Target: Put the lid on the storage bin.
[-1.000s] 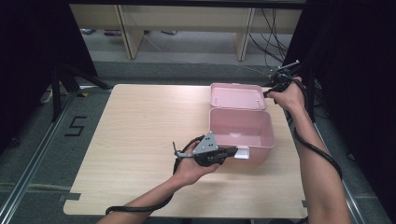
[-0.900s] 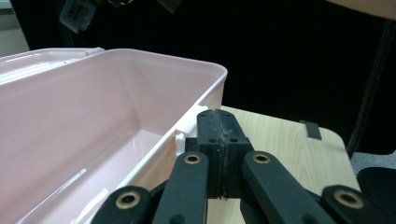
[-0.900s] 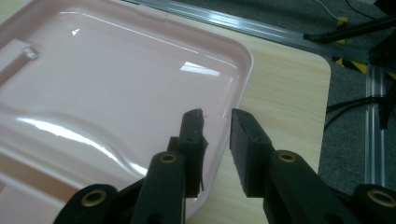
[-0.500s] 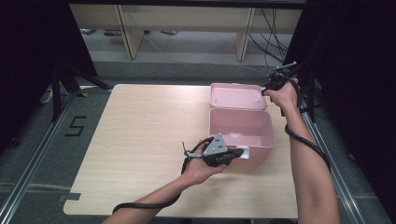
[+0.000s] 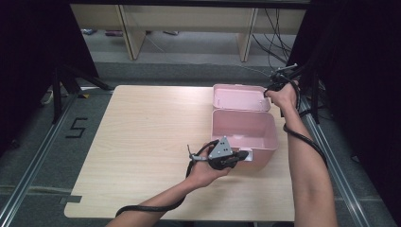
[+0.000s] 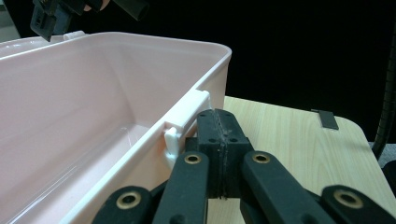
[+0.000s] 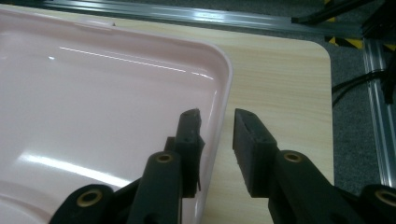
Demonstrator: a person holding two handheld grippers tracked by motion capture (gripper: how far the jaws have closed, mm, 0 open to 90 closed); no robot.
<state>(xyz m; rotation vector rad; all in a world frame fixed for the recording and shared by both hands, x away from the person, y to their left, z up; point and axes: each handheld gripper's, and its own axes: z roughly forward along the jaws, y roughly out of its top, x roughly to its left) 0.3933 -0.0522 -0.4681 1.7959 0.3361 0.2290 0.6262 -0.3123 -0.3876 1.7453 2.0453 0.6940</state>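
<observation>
Pink box (image 5: 243,131) sat open at table's (image 5: 142,142) right side, lid (image 5: 240,98) lying flat behind it. Left tongs (image 6: 218,122) were shut w/ nothing between them, tips against the white latch (image 6: 186,120) on box's front wall. Right tongs (image 7: 215,120) were open, straddling lid's rim near its corner.

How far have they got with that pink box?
The pink box stands open and looks empty, its lid lying flat behind it. In hand: the right gripper has open jaws straddling the lid's rim, while the left gripper, jaws pressed together, sits against the white latch at the front. Probably left, if closing is the aim: swing the lid over and latch it.
</observation>
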